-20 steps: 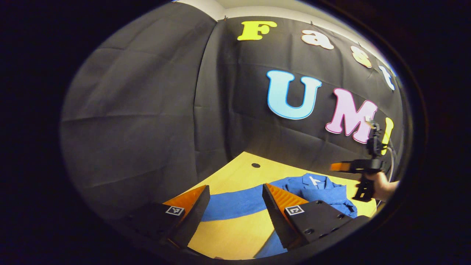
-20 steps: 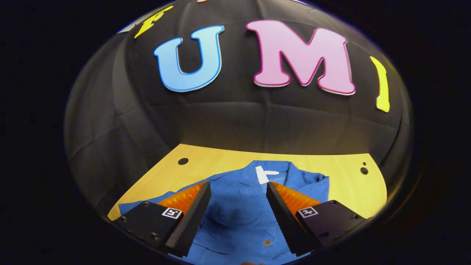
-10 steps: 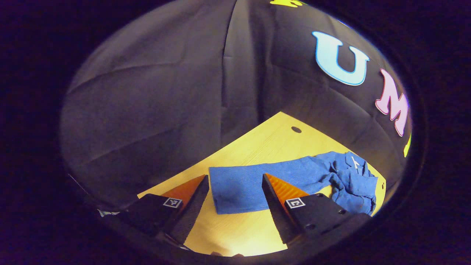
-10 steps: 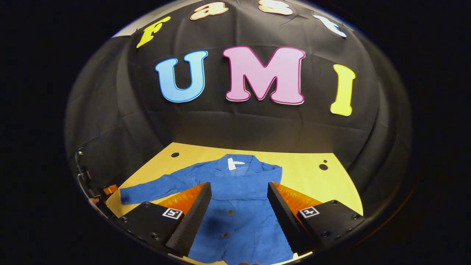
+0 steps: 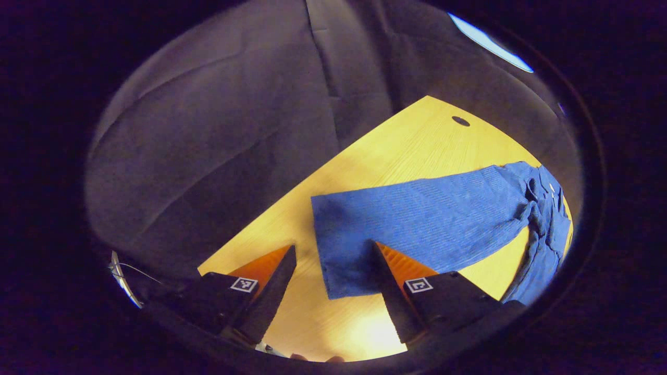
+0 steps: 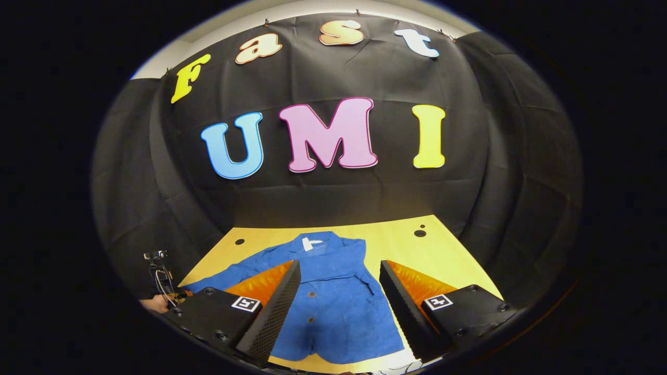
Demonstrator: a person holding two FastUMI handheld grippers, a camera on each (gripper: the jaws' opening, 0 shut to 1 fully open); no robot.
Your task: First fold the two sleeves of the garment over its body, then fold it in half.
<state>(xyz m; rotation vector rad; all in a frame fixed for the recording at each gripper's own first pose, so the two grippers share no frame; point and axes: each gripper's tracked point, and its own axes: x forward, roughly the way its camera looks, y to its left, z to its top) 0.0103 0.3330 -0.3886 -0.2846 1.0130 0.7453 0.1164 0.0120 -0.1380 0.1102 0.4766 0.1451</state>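
A blue button-up jacket lies flat on the yellow wooden table, collar and white label at the far end. Its left sleeve stretches straight out across the table. My left gripper hovers open over the sleeve's cuff, one finger on each side of the cuff's corner. In the right gripper view a hand holds the left gripper at the sleeve's end. My right gripper is open above the jacket's front, holding nothing. On the jacket's right side, cloth lies folded onto the body.
The table has small round holes near its far corners. Black cloth walls close in the booth behind and to both sides. Bare tabletop lies to the right of the jacket and beyond the sleeve.
My left gripper has tilted down and come close over the sleeve's cuff. My right gripper has drawn back and up from the jacket's body. Both stay open.
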